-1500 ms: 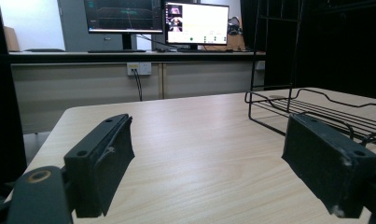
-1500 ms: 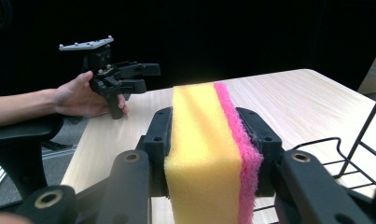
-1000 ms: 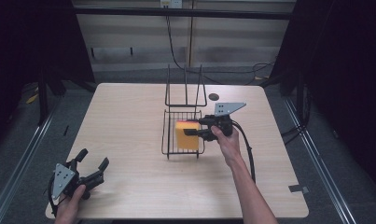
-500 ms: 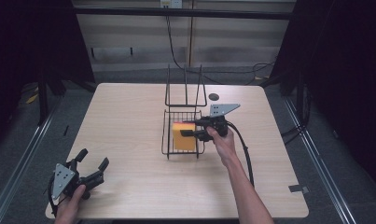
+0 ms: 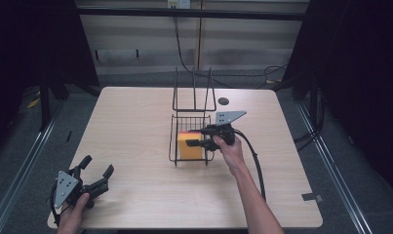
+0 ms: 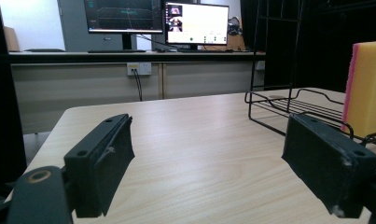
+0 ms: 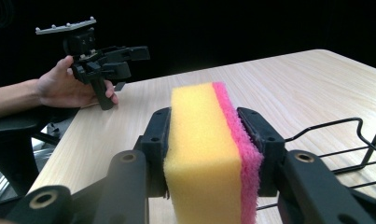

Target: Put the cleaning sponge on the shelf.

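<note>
Sponge (image 7: 209, 154) sat pinched between the pads of our right tool (image 5: 200, 143), yellow foam against one pad and pink scrub face against the other, upright inside the wire rack (image 5: 190, 127). The jaws had just begun to ease apart, though both pads still pressed on it. We judged it best to settle it on the rack floor first, then spread slowly and draw straight back clear of the wires. Our left tool (image 5: 95, 173) rested spread and empty on the surface (image 5: 135, 126), well apart.
</note>
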Demonstrator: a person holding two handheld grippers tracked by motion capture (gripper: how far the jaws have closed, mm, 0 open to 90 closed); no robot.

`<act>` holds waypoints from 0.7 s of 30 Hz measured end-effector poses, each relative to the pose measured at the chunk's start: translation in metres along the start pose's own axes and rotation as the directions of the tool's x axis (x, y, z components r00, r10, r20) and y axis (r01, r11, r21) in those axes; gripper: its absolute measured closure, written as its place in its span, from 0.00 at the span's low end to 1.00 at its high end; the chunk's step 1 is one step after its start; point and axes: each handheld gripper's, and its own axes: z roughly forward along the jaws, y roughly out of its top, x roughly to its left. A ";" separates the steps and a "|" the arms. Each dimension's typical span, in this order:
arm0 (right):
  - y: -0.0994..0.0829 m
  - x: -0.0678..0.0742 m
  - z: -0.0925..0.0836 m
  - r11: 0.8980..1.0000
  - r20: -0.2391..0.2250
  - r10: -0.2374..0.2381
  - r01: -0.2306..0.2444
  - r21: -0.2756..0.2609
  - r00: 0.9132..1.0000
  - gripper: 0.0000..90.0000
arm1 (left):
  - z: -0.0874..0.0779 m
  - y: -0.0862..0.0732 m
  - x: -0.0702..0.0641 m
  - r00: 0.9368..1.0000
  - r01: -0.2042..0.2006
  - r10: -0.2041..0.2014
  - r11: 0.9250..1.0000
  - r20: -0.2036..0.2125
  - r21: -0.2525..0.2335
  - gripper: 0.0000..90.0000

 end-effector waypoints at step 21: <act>0.000 0.004 0.001 1.000 0.017 0.008 -0.009 0.024 1.000 0.40 | 0.000 0.000 0.000 1.000 0.001 -0.001 1.000 0.001 0.000 0.17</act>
